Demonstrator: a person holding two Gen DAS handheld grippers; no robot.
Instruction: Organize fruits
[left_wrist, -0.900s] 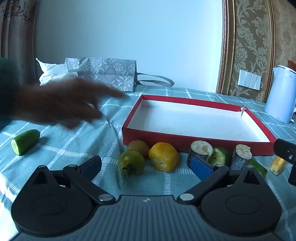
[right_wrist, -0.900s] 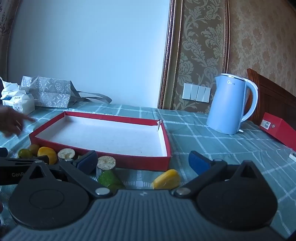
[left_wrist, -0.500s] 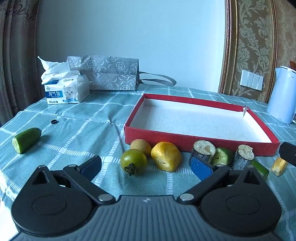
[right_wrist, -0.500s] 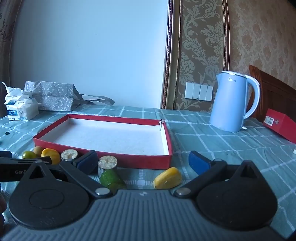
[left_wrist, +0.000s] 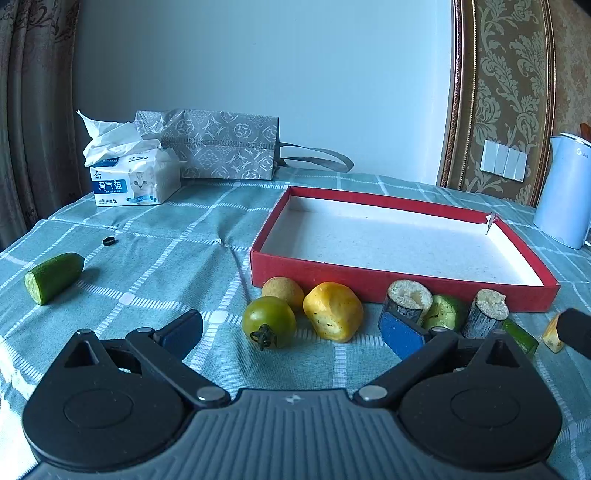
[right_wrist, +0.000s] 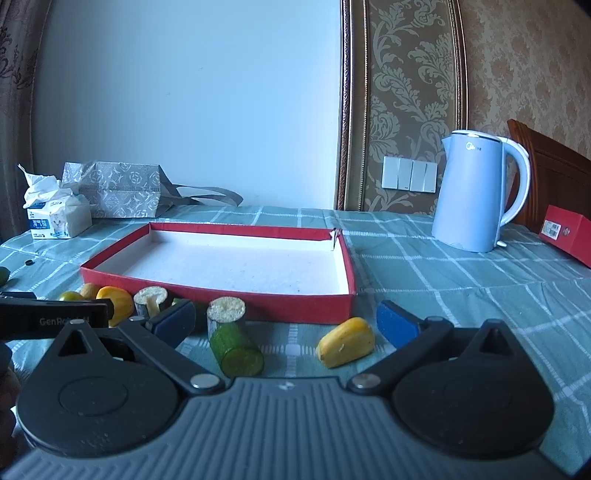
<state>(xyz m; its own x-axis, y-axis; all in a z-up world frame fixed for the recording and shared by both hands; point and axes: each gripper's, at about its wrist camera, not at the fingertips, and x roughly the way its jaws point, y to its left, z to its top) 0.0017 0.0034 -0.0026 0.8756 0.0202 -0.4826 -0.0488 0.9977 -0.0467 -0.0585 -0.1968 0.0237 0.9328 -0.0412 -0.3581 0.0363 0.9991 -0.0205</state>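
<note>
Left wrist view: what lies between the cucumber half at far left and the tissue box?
Only a small black ring on the tablecloth, between cucumber half and tissue box.

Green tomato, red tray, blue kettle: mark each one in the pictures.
green tomato (left_wrist: 269, 322), left wrist view, on its rounded skin above the stem.
red tray (left_wrist: 325, 270), left wrist view, on its near outer wall.
blue kettle (right_wrist: 471, 195), right wrist view, on the middle of its body.

Cool, bluish daylight falls softly from the left; the cucumber piece (left_wrist: 53, 272) casts a faint shadow rightward. Both views are sharp, with fisheye bending at the edges and dark corners.
</note>
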